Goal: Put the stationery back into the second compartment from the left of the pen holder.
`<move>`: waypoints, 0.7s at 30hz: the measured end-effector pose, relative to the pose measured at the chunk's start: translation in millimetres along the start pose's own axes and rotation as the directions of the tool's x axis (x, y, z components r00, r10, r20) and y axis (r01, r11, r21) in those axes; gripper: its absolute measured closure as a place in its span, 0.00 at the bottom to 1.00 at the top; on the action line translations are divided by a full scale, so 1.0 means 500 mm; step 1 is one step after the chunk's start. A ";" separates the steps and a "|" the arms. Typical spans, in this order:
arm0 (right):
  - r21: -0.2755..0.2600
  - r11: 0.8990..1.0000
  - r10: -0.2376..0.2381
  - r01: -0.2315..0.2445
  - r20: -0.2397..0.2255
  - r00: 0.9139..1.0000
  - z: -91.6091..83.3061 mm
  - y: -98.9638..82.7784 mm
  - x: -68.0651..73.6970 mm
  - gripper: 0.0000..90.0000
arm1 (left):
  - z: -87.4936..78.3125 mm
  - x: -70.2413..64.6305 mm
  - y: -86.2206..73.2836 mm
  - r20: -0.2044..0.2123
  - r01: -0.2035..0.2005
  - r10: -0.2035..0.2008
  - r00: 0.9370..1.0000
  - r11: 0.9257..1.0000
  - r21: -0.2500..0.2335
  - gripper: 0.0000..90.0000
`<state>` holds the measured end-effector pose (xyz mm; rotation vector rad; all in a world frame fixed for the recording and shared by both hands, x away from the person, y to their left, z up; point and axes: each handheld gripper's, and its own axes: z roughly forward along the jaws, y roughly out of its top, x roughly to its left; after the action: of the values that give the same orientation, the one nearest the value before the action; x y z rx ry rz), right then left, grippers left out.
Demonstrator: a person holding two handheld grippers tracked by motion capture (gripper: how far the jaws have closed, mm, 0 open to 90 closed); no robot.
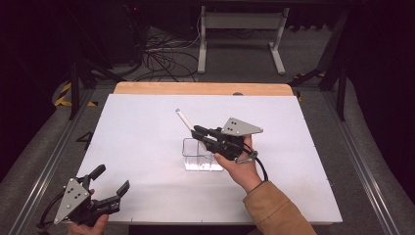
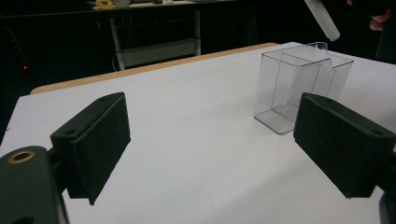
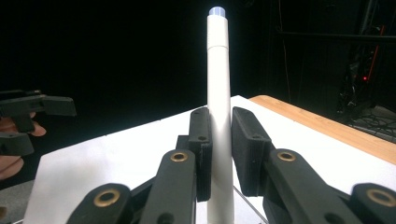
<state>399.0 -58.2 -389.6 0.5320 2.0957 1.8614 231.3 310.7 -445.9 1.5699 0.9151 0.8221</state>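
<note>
Your right gripper (image 1: 201,132) has its jaws closed on the white pen (image 3: 218,116) partway down its barrel, holding it tilted above the clear box (image 1: 201,155) at mid-table, likely so its lower end can drop into a compartment (the box is divided inside). Your left gripper (image 1: 111,180) waits near the table's front-left corner, jaws wide apart and empty, well apart from the box.
</note>
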 end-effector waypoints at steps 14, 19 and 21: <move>0.034 0.999 0.009 -0.010 0.032 0.999 0.007 -0.046 -0.011 0.88 | 0.000 0.000 0.000 0.001 -0.003 0.003 1.000 1.000 0.006 0.13; 0.037 0.999 0.017 -0.018 0.042 0.999 0.011 -0.062 -0.013 0.88 | 0.001 0.000 0.000 0.002 -0.003 0.003 1.000 1.000 0.007 0.13; 0.037 0.999 0.022 -0.024 0.047 0.999 0.011 -0.069 -0.014 0.88 | 0.000 0.000 0.000 0.002 -0.003 0.003 1.000 1.000 0.007 0.13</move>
<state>404.7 -59.9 -424.7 0.6050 2.1070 1.8069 231.5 310.6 -446.0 1.5780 0.9147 0.8201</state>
